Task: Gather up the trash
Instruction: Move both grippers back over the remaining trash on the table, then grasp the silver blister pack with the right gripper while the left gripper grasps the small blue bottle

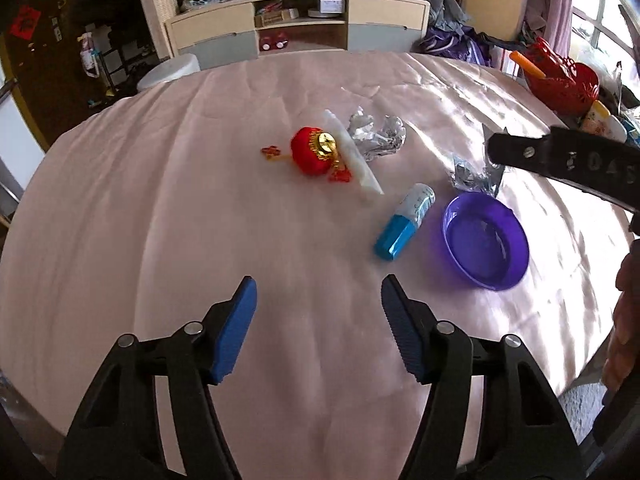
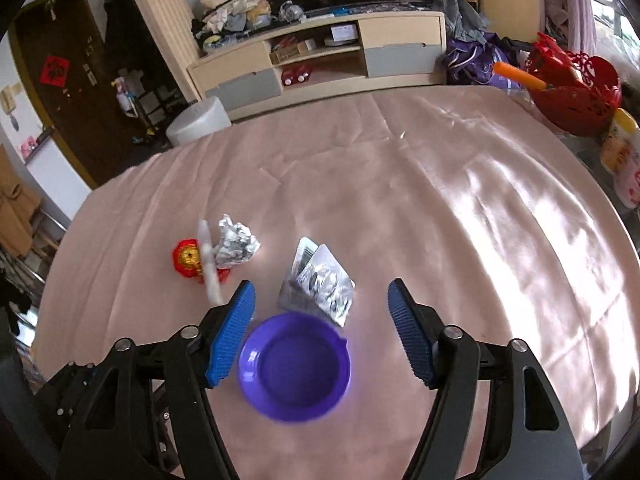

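Note:
On the pink tablecloth (image 1: 160, 208) lie a crumpled foil ball (image 1: 378, 134) (image 2: 234, 244), a flat foil packet (image 1: 468, 178) (image 2: 326, 284), a white strip (image 1: 354, 156) (image 2: 208, 264), a red and gold ornament (image 1: 314, 150) (image 2: 186, 258) and a blue and white bottle (image 1: 404, 222). An empty purple bowl (image 1: 486, 236) (image 2: 294, 368) stands next to the packet. My left gripper (image 1: 319, 284) is open over bare cloth, short of the bottle. My right gripper (image 2: 322, 286) is open above the bowl and packet, holding nothing. Its black frame (image 1: 580, 160) shows in the left wrist view.
A red openwork basket (image 2: 576, 92) and a yellow-capped container (image 2: 622, 152) stand at the table's far right edge. A low cabinet (image 2: 320, 60) and a white round bin (image 2: 198, 120) are beyond the table. A person's hand (image 1: 624, 320) is at the right.

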{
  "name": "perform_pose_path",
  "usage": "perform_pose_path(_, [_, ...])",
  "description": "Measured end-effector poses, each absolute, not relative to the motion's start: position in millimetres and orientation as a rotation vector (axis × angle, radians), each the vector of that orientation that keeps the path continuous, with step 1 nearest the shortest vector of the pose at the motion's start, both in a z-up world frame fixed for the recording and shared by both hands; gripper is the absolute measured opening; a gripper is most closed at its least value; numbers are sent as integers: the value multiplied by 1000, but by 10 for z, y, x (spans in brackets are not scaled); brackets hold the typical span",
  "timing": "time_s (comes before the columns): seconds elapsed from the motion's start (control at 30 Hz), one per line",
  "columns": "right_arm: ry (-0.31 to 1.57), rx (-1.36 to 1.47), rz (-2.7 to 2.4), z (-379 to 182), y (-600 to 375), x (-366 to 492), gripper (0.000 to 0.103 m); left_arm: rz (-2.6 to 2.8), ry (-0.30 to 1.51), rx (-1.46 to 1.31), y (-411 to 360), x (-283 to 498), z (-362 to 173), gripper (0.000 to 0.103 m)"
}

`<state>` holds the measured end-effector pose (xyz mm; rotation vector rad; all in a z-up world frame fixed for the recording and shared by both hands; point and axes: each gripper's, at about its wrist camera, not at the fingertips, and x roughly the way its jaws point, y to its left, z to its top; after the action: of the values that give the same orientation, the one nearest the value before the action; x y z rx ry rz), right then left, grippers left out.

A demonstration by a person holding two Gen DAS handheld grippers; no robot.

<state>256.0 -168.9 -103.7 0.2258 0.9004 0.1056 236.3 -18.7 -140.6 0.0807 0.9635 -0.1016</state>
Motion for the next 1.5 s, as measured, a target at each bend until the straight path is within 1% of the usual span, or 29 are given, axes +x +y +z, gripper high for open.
perform_pose_path(0.03, [906,221,102,-1081,-1696,2614,57,-106,963,83,-200,2392,-1425,60])
perform_pose_path(0.1, [910,215,96,-1127,-1701,2656,38,-112,960,79,-214,2431,-1458,59])
perform_pose_path(0.13, [911,212,94,-1152,-1712,2674,33,-114,963,74,-211,2469,-1479,59])
perform_pose_path(0.17, [908,209,92,-1161,-1721,2685,23,-117,965,69,-213,2499,-1502,59])
perform_pose_path(0.27, [886,192,86,-1152,-1746,2727,22,-128,950,86,-261,2578,-1514,58])
perform_pose_path(0.37, [879,185,92,-1138,-1765,2769,22,-140,945,97,-319,2628,-1508,55])
perform_pose_path(0.43, [879,183,95,-1136,-1772,2783,22,-157,943,100,-372,2656,-1500,55])
perform_pose_path(0.63, [873,178,92,-1103,-1818,2830,22,-184,923,183,-617,2676,-1498,59])
perform_pose_path(0.83, [864,172,69,-1088,-1969,2866,22,-224,929,133,-759,2775,-1514,59])
perform_pose_path(0.87, [864,173,66,-1093,-1996,2876,22,-223,928,136,-793,2788,-1517,60])
perform_pose_path(0.97, [862,175,61,-1106,-2066,2902,22,-234,943,105,-850,2816,-1520,68])
perform_pose_path(1.3, [850,166,63,-1132,-2179,2990,22,-203,934,110,-1016,3000,-1529,68])
perform_pose_path(1.33, [848,163,65,-1132,-2195,2986,22,-199,932,110,-1017,3021,-1527,67])
perform_pose_path(1.37, [846,161,66,-1129,-2198,2988,22,-197,928,113,-1021,3043,-1522,62])
perform_pose_path(1.4, [843,160,68,-1123,-2201,2990,22,-197,924,114,-1020,3067,-1512,55])
perform_pose_path(1.43, [840,159,70,-1115,-2203,2990,22,-197,923,113,-1017,3082,-1501,50])
perform_pose_path(1.5, [836,157,73,-1102,-2182,2966,22,-196,927,109,-1000,3114,-1480,32])
